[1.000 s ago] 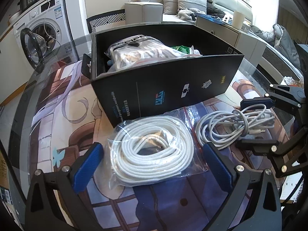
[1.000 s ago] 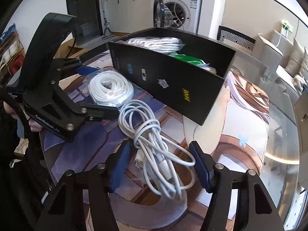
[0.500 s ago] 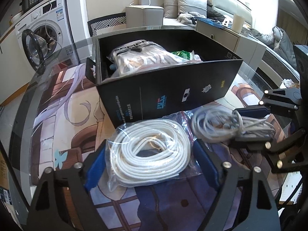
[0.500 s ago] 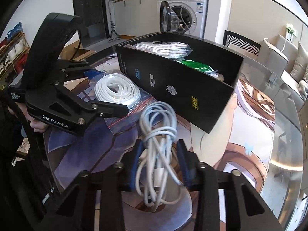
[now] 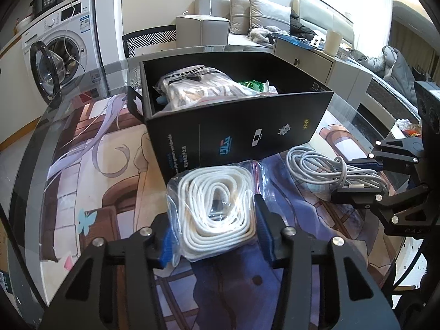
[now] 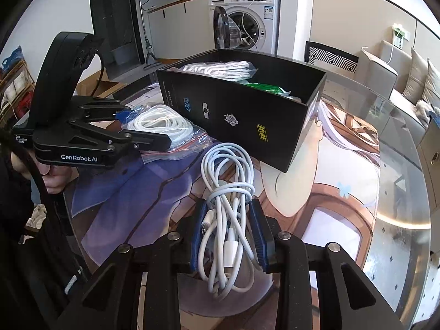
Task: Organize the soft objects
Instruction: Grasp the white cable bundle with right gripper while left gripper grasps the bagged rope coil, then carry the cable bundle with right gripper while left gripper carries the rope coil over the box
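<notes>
A clear zip bag of coiled white cord (image 5: 217,181) lies on the printed mat before a black box (image 5: 233,134). My left gripper (image 5: 213,214) is shut on the bag, its blue pads pressing both sides. In the right wrist view the same bag (image 6: 165,121) sits in the left gripper (image 6: 143,126). A loose bundle of white charging cable (image 6: 225,159) lies to the right of the bag. My right gripper (image 6: 228,214) is shut on that bundle, also seen from the left as the right gripper (image 5: 360,177) on the cable (image 5: 316,165).
The open black box (image 6: 242,115) holds a bagged white striped item (image 5: 198,88) and a green packet (image 5: 253,85). Everything rests on a round glass table (image 5: 35,143). A washing machine (image 5: 60,46), a chair and a sofa stand beyond. A hand (image 6: 55,176) holds the left gripper.
Both grippers went from wide open around their items to shut. The left pads squeezed the cord bag narrower; the right pads pinched the cable bundle.
</notes>
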A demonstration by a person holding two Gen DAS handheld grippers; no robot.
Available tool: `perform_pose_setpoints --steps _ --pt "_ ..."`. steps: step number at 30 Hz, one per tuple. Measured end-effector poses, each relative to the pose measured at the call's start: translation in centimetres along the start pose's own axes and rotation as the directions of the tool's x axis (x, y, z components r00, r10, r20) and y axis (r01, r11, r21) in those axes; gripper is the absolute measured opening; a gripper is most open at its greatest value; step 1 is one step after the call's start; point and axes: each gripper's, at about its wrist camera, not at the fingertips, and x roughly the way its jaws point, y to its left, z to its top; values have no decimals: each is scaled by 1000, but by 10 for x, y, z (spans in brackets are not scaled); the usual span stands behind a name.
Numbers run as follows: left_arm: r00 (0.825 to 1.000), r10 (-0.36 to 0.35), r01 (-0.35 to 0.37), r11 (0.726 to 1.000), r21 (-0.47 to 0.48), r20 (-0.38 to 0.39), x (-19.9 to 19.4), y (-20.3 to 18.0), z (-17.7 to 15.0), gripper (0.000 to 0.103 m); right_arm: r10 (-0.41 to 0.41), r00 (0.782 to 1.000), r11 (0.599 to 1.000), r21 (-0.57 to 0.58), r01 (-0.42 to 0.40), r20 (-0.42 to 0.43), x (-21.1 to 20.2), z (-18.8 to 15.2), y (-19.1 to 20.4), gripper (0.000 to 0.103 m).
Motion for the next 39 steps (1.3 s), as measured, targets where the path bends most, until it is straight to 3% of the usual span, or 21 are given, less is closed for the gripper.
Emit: perform_pose_setpoints --steps 6,16,32,39 --pt "1000 -16 16 1000 -6 26 -12 0 -3 47 -5 999 1000 1 5 32 -13 -1 4 31" --pt "990 -56 58 998 -11 132 -46 -1 8 47 -21 992 1000 24 18 128 -48 10 7 31" --pt "968 -35 50 997 -53 249 -75 7 43 47 -58 968 994 106 33 245 -74 60 -5 31" --pt "965 -24 38 998 -49 262 -70 5 58 47 -69 962 992 117 39 263 -71 79 -12 31"
